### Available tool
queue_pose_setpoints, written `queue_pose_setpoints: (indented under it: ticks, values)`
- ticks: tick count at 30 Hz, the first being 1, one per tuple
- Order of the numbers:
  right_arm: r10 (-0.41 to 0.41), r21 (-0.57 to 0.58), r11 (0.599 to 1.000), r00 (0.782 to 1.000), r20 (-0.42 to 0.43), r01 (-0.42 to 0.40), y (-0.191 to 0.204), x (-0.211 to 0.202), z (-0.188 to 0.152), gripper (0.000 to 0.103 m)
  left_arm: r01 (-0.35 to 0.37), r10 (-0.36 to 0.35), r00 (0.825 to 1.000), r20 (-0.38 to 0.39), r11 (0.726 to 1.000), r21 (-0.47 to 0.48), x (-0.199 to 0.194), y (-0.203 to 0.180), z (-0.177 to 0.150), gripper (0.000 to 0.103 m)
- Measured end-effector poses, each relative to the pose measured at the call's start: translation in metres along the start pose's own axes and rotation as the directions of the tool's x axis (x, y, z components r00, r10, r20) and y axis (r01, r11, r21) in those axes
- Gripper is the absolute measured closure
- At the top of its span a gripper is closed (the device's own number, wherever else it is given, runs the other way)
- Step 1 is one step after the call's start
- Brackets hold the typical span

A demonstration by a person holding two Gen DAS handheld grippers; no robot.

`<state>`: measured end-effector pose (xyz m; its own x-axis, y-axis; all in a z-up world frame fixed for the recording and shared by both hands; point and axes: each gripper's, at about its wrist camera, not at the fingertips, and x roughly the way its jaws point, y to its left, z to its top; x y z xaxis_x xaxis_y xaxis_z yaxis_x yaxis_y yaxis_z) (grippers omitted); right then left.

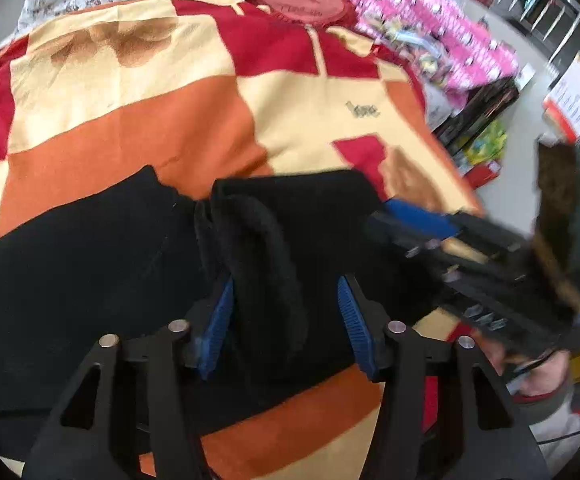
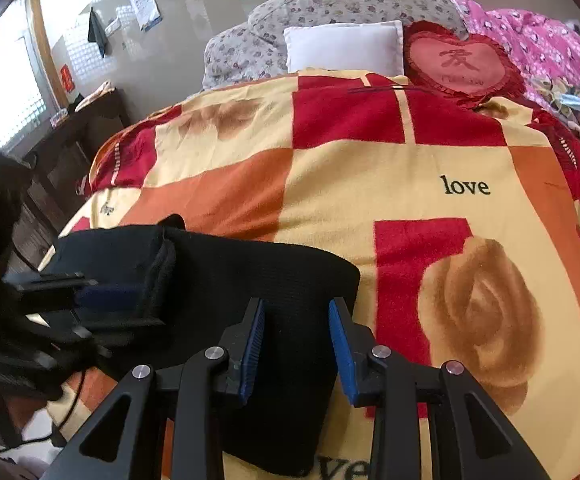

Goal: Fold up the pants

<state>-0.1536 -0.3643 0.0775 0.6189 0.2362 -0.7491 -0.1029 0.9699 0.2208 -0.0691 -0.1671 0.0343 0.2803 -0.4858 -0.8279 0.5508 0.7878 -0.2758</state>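
Black pants (image 1: pixel 89 260) lie folded on a red, orange and cream checked blanket (image 1: pixel 129 120) on a bed. My left gripper (image 1: pixel 285 320) is down over them with its jaws apart. A raised thick fold (image 1: pixel 265 264) of the pants stands between the blue pads (image 1: pixel 219 320), and a gap shows on the right side. My right gripper (image 2: pixel 296 340) is open above the right end of the pants (image 2: pixel 249 272), which lies flat under it. In the right wrist view the left gripper (image 2: pixel 109 308) sits at the pants' thick left edge. The right gripper (image 1: pixel 402 228) is blurred in the left wrist view.
A red heart cushion (image 2: pixel 462 60), a white pillow (image 2: pixel 346 46) and a pink quilt (image 2: pixel 550 40) lie at the bed's far end. Dark wooden furniture (image 2: pixel 69 140) stands left of the bed. Boxes (image 1: pixel 482 120) sit on the floor at its right. Bare blanket (image 2: pixel 370 180) stretches beyond the pants.
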Motion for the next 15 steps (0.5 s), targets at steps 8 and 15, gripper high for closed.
queue_pose_setpoints:
  ticks: [8, 15]
  values:
    - [0.046, -0.075, 0.996, 0.997, 0.054, -0.041, 0.023, -0.024, 0.011, 0.072, -0.019, 0.018, 0.998, 0.054, 1.0, 0.01, -0.028, 0.008, -0.012, 0.099]
    - [0.052, -0.115, 0.992, 0.997, -0.061, -0.059, 0.039, 0.023, 0.007, 0.071, -0.026, 0.029, 0.999, 0.026, 0.994, -0.108, -0.01, 0.031, -0.027, 0.1]
